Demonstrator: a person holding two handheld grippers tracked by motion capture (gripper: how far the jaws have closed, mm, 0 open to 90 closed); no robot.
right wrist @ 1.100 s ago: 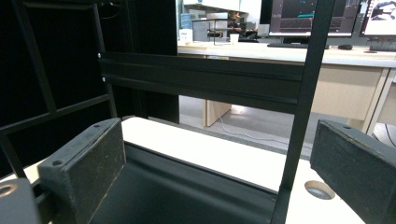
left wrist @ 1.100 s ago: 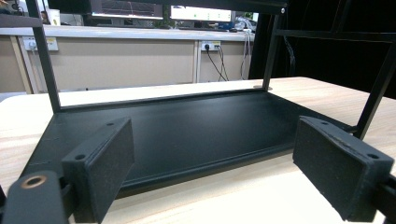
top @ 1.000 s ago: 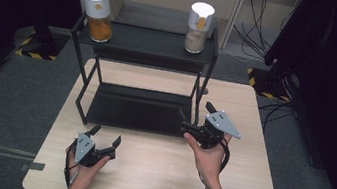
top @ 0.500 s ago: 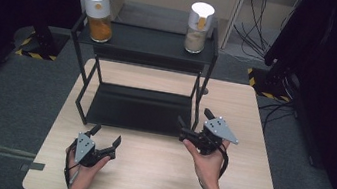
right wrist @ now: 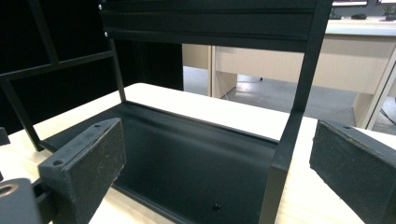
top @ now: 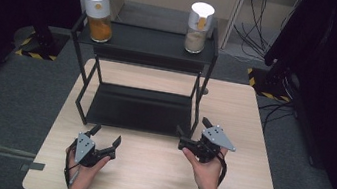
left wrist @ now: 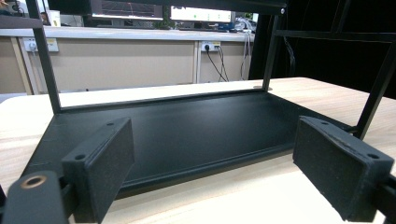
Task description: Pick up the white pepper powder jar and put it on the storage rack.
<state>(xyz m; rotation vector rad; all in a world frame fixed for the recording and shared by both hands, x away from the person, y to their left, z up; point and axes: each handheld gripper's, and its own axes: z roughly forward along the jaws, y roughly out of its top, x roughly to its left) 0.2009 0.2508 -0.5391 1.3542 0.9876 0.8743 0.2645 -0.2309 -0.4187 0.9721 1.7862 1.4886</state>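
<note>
High view: left gripper (top: 106,140) lower left, jaws apart, empty, over the wooden table (top: 254,117). Right gripper (top: 193,131) lower centre-right, jaws apart, empty, just beside the black two-tier rack (top: 148,46)'s front right leg. Orange-filled jar (top: 98,8) and beige-filled jar (top: 199,21) stand on the rack's top shelf, upper frame.

Left gripper view: spread pads frame the rack's bottom tray (left wrist: 187,126).

Right gripper view: rack leg (right wrist: 289,140) stands between the spread jaws.

two jars (top: 98,7) on rack (top: 148,47), rack on table (top: 154,173)
</note>
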